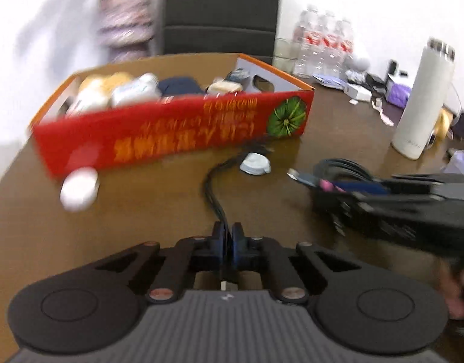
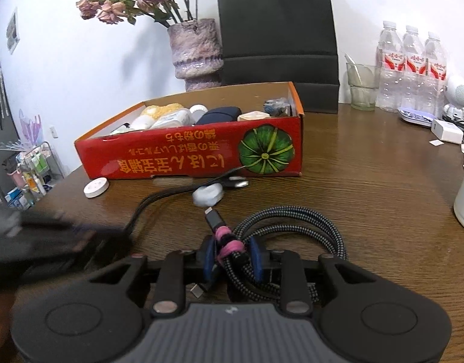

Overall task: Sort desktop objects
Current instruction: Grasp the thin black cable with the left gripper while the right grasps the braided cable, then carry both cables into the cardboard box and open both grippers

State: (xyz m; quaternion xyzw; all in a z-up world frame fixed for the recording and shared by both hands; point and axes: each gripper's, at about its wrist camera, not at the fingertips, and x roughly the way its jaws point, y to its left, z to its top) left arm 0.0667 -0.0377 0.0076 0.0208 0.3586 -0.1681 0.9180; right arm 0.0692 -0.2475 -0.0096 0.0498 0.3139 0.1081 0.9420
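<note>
A red cardboard box (image 1: 171,133) (image 2: 189,154) holding several items sits mid-table. My left gripper (image 1: 228,236) is shut on a thin black cable (image 1: 212,187) that runs toward a light blue-white charger (image 1: 255,163) (image 2: 207,195) by the box front. My right gripper (image 2: 233,257) is shut on a coiled braided cable (image 2: 292,230) tied with a pink band, held over the table; it shows blurred in the left wrist view (image 1: 343,178). A white round case (image 1: 79,189) (image 2: 95,187) lies near the box's left corner.
A white thermos (image 1: 422,103) stands at the right. Water bottles (image 2: 410,69), a glass (image 2: 360,86), a black paper bag (image 2: 277,36) and a vase of dried flowers (image 2: 197,54) stand along the back. Small white adapters and clutter (image 2: 446,130) lie at far right.
</note>
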